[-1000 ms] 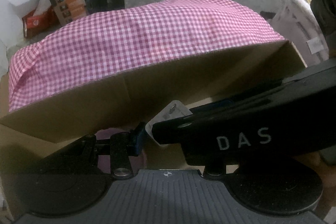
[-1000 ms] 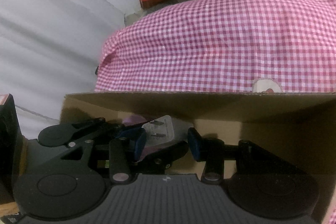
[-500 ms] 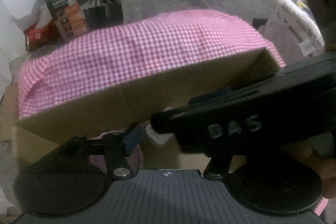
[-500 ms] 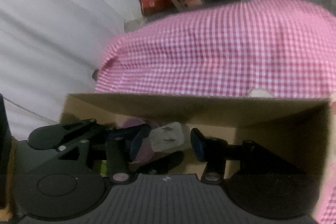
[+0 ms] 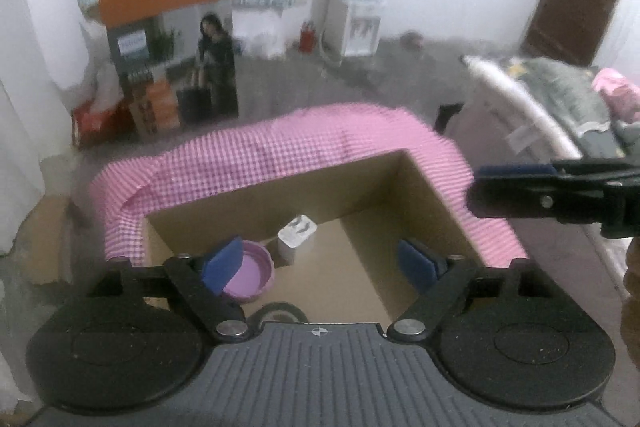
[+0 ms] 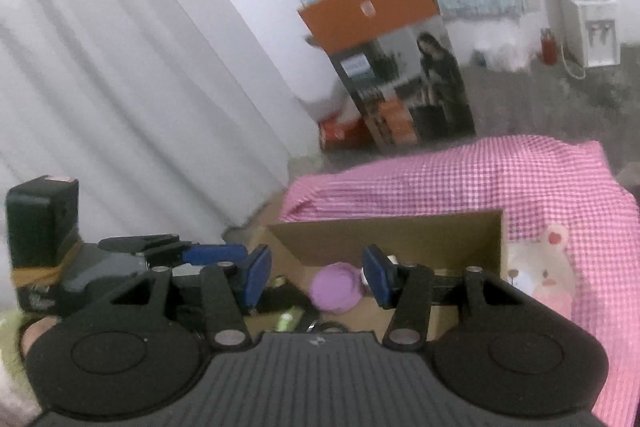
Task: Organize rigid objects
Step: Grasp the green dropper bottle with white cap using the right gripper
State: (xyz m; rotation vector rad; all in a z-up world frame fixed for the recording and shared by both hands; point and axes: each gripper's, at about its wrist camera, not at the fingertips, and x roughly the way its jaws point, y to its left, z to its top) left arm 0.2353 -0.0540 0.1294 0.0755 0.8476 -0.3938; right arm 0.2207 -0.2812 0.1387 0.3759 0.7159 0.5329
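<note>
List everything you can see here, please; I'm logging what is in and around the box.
cardboard box: one, brown, open, on the checked cloth
charger plug: one, white, inside the box near the back wall
lid: one, purple, round, on the box floor beside the charger plug
checked cloth: one, pink and white, under and behind the box
bear patch: one, cream and pink, on the cloth to the right of the box
printed carton: one, orange top, on the floor behind
water dispenser: one, white, by the far wall
left gripper: one, black with blue pads, open above the box
right gripper: one, black with blue pads, open, empty
</note>
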